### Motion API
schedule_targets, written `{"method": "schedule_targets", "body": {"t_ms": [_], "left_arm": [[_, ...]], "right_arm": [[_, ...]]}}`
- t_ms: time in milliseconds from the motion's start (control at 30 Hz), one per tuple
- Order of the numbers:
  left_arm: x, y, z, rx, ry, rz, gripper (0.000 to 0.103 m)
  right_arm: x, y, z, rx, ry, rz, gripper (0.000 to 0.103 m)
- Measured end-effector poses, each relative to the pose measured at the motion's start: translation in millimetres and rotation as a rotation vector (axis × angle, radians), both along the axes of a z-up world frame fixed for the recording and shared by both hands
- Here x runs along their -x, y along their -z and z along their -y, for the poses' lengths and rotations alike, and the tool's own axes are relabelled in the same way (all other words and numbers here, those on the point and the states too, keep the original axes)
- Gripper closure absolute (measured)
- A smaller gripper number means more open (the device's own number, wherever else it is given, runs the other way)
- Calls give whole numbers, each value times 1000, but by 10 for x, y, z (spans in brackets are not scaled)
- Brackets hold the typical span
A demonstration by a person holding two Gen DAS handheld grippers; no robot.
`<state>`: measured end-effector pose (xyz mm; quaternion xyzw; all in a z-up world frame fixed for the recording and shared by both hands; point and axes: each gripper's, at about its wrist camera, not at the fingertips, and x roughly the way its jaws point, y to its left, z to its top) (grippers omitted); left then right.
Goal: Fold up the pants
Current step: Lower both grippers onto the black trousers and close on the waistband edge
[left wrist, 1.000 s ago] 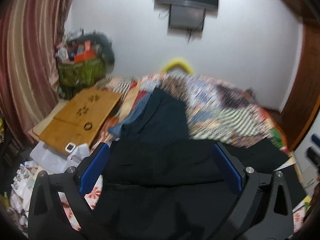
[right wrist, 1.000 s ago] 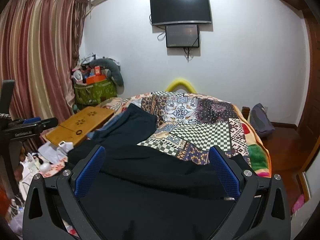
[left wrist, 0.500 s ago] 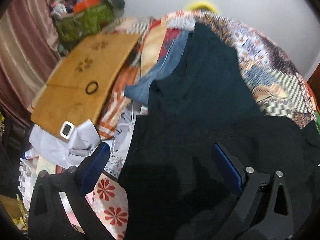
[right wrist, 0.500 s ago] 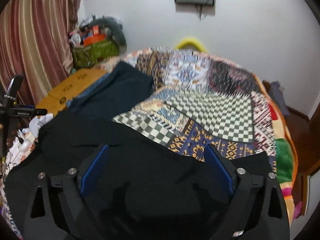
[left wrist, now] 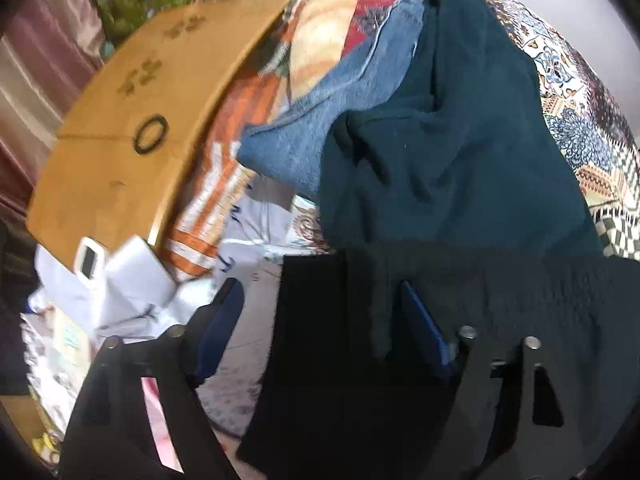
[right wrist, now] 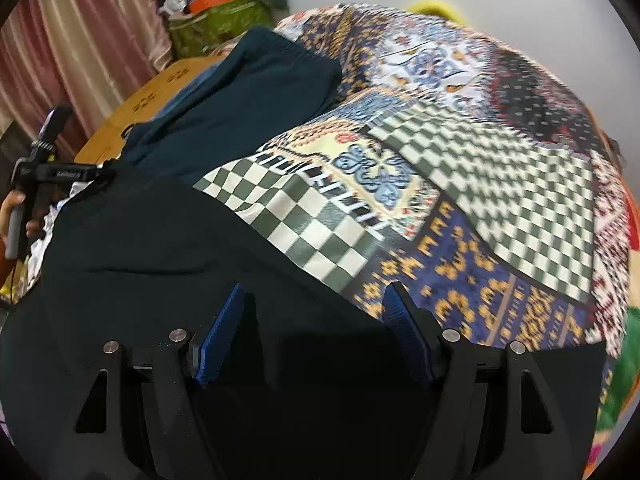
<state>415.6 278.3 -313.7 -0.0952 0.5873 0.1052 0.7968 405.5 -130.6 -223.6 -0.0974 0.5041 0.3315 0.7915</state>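
Observation:
The black pants [right wrist: 168, 248] lie spread across the near side of the bed, over the patchwork bedspread [right wrist: 500, 184]. In the left wrist view the pants' left edge [left wrist: 320, 360] lies between my left gripper's blue pads; the left gripper [left wrist: 320, 312] is open, low over that edge. My right gripper [right wrist: 316, 312] is open, low over the pants' far edge, with black cloth between its pads. The left gripper also shows at the far left of the right wrist view [right wrist: 60, 172], in a hand.
A dark teal garment [left wrist: 452, 152] and blue jeans [left wrist: 332, 120] lie beyond the pants. A wooden lap table [left wrist: 132, 128] sits at the left with a black ring on it. White papers [left wrist: 132, 276] lie near it. A green bag [right wrist: 216, 20] stands by the curtain.
Both grippers dropped from looking across the room to close over the pants, and their fingers narrowed. The left moved to the pants' left edge; the right came down on the far edge.

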Motion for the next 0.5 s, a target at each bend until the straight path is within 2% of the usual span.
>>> {"method": "schedule_targets", "body": {"t_ms": [67,100,167,200,233,300,333,367,400,500], "left_arm": [[-2,48,11,52,6,-5,49],[5,53,39,55,13,-2,52],[23,30,117,25,36,11,66],[34,7,175,-4,52,13,70],[46,-9,216,-25,60,12,78],[75,-33,287,-72,73,9,85],[86,-39,311,-107,72,3,100],[111,-47,308,-138,70,-2,101],[123,-64,299,-126,69,1,101],[194,-200,217,-124,43,29,102]], "right_arm": [[-19,75,-52,12,-21,-31,34],[-18,108,-83,18,-28,-32,34],[3,117,-114,1,-33,-22,39],[10,110,-120,-11,-38,-24,47],[16,103,-124,-16,-34,-29,51],[30,96,-113,-20,-26,-30,67],[35,94,-115,-22,-28,-33,72],[44,93,-115,-26,-30,-42,82],[59,87,-113,-30,-32,-50,91],[117,48,-158,-3,-46,-25,97]]}}
